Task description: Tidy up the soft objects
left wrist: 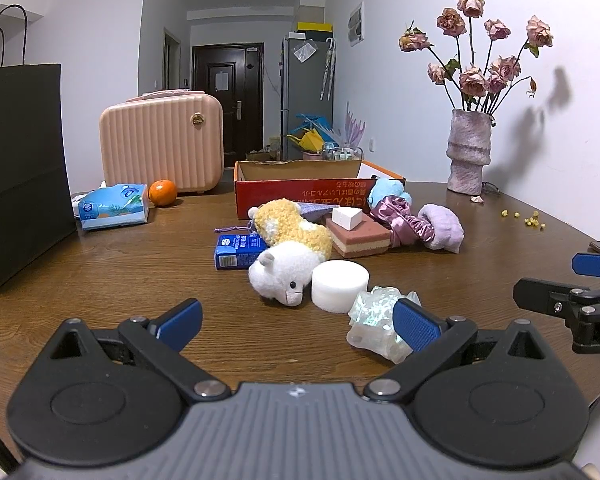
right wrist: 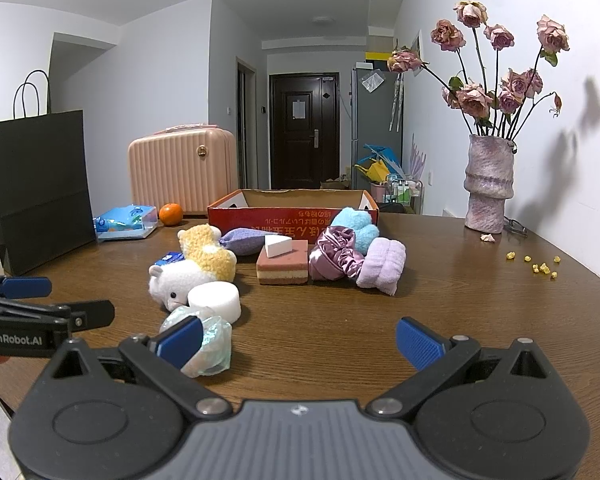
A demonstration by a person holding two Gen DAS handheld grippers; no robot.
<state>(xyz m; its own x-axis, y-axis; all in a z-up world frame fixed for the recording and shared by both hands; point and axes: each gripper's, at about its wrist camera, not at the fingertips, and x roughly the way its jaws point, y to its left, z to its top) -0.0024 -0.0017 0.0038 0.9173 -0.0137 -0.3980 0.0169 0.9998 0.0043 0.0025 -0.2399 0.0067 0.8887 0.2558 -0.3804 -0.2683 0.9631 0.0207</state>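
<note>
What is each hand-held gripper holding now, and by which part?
Nothing. The left hand-held gripper and the right hand-held gripper are both open, above the table.

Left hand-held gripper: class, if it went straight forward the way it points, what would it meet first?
Probably the white plush toy and the white foam cylinder beside it, lying roughly midway ahead of the open left hand-held gripper. Depth is unclear, so which comes first is uncertain.
</note>
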